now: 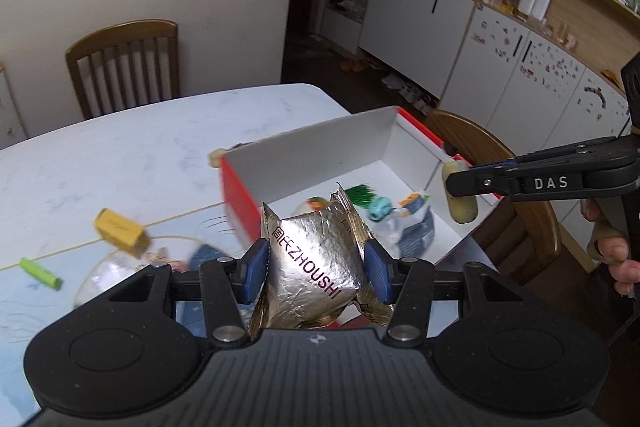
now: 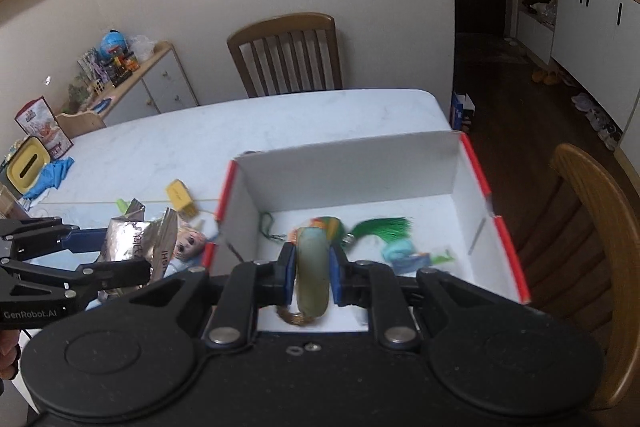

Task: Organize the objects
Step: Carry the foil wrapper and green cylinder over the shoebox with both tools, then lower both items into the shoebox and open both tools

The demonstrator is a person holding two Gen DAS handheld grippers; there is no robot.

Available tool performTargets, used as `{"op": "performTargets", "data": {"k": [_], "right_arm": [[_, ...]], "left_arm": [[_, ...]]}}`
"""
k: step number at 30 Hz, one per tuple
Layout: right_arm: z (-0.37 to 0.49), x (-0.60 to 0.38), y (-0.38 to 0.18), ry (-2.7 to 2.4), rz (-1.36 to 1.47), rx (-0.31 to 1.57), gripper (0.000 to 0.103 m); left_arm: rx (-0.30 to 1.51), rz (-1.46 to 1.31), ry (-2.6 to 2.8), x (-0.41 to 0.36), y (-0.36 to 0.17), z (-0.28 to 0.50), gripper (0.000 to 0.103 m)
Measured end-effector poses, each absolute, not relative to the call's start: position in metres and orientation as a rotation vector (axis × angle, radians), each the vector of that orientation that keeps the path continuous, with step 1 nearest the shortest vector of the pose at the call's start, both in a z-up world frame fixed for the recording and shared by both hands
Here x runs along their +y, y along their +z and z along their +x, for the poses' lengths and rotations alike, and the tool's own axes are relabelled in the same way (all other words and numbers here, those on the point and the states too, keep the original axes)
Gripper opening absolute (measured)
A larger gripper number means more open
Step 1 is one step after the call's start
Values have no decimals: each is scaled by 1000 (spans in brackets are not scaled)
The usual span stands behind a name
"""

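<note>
- The foil packet [image 1: 316,263], silver and crumpled with the letters ZHOUSHI on it, sits in the lower middle of the left wrist view, clamped between the two blue pads of the left tool [image 1: 316,269]
- In the right wrist view the same packet [image 2: 136,243] is at the lower left, held above the counter [image 2: 280,123] just beside the red outer wall of the box [image 2: 352,167]
- The right tool [image 2: 313,277] is closed on a pale green bangle [image 2: 313,279], which stands on its edge between the pads in the lower middle of the right wrist view, over the near part of the box
- In the left wrist view the right tool [image 1: 460,183] comes in from the right edge, and the bangle [image 1: 462,205] hangs at its tip over the right wall of the box [image 1: 320,147]
- The box is open, white inside and red outside; it stands on the counter [image 1: 140,147] in the middle of both views
- Inside the box lie a green tassel [image 2: 382,229], a small turquoise object [image 1: 379,207] and a blue and white bag [image 1: 416,231]; they are blurred
- On the counter at the left of the box there are a yellow block [image 1: 120,227], a green stick [image 1: 40,273] and a doll face [image 2: 188,243] with blond hair
- A wooden chair [image 2: 286,55] stands behind the counter at the far side
</note>
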State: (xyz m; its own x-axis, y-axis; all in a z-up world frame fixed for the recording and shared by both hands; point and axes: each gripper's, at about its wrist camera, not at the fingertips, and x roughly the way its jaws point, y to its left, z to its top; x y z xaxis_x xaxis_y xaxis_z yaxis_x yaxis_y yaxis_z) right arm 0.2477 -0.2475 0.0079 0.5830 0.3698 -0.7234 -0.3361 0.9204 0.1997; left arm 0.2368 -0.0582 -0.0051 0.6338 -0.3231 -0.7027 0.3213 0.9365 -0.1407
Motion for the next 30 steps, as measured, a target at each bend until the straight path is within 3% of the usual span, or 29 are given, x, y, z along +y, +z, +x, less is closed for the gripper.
{"op": "performTargets", "data": {"k": [15,30], "right_arm": [[304,-284,-9,418,7,911,16],[358,-271,-62,451,-69,989,16]], "left_arm": [[937,73,-350,-130,-42,284,52],[1040,148,-282,-158,-86,317,52]]}}
